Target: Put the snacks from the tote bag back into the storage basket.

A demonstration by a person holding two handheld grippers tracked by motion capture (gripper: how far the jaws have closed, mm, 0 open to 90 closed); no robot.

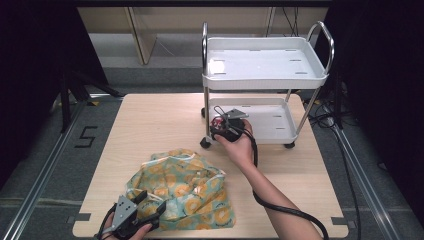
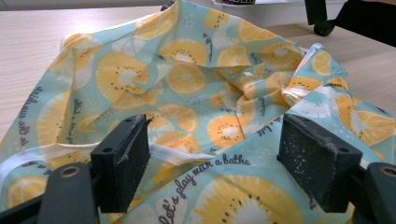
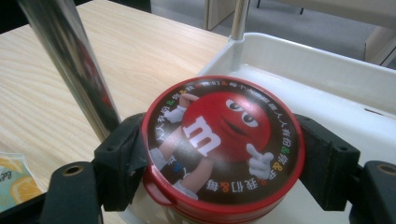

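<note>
Wooden table (image 1: 150,125), clamped red tin (image 3: 222,140)

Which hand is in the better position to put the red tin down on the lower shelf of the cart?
The right: its tongs already grip the red tin over the lower shelf. The left tongs are open over the cloth.

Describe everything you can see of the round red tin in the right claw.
The red tin is round, flat and glossy, probably metal. Its lid has a black ring of white and coloured characters around a red cartoon candy figure with a white "m", white gloves and eyes. A small tab sticks out at its lower rim. It lies level, lid up, over the near corner of the cart's lower tray, beside a chrome post. The right claw grips its sides.
</note>
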